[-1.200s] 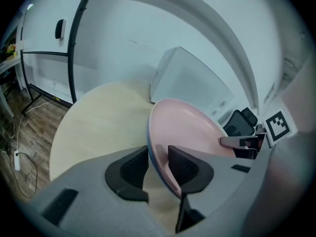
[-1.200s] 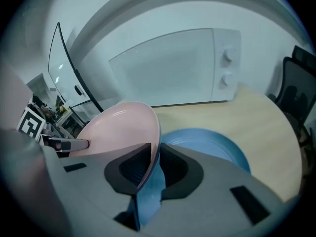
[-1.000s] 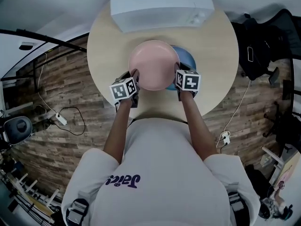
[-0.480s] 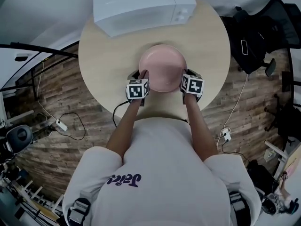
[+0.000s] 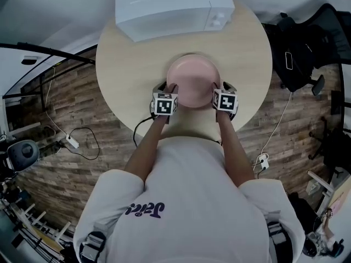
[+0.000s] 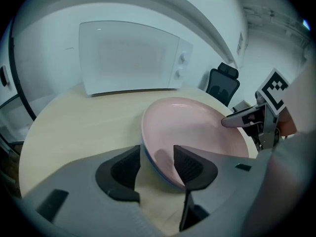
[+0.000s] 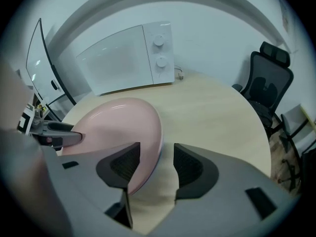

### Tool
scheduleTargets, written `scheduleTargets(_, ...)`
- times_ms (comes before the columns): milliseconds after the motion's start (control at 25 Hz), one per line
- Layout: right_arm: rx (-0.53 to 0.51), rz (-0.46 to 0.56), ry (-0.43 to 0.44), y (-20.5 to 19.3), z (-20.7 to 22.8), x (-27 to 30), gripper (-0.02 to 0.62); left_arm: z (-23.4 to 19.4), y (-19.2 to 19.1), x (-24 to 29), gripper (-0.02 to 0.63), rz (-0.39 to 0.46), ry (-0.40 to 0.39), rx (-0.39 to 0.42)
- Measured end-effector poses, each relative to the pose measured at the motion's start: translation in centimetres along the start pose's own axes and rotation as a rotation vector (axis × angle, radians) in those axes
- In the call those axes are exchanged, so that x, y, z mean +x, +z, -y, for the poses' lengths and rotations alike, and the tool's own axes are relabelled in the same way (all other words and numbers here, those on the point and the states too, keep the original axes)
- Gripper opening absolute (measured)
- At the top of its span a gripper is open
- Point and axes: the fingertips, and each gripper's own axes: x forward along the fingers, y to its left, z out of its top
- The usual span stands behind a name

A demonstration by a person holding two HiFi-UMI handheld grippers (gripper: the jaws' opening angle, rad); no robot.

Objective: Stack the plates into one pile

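A pink plate rests on the round wooden table, on top of a blue plate whose edge peeks out under its rim. My left gripper straddles the pink plate's left rim. Its jaws have just been opening and stand apart from the rim, which runs between them. My right gripper straddles the right rim in the same way. Its jaws have also just been opening, and gaps show on both sides. In each gripper view the other gripper shows across the plate.
A white microwave stands at the table's far side, behind the plates. A black office chair sits off the table's right side. Cables and a power strip lie on the wood floor to the left.
The pink plate, carried between both grippers, moved right over the blue plate and came down onto it, hiding it. Both grippers' jaws have since spread wider off the rim.
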Motion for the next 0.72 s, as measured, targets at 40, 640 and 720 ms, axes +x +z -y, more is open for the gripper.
scheduleTargets(40, 0.0, 0.01, 0.008, 0.3, 0.0, -0.1, 0.204, -0.2, 0.2, -0.3, 0.204, 0.007, 0.0, -0.006)
scheduleTargets(640, -0.174, 0.508, 0.273, 15.5, -12.5, -13.5, 0.182, -0.2, 15.8, -16.6, 0.193, 0.529, -0.014, -0.06)
scheduleTargets(720, -0.2, 0.549, 0.295, 16.9, -14.3, -15.8, 0.136, 0.3, 17.6, -19.1, 0.154, 0.598, -0.008, -0.041)
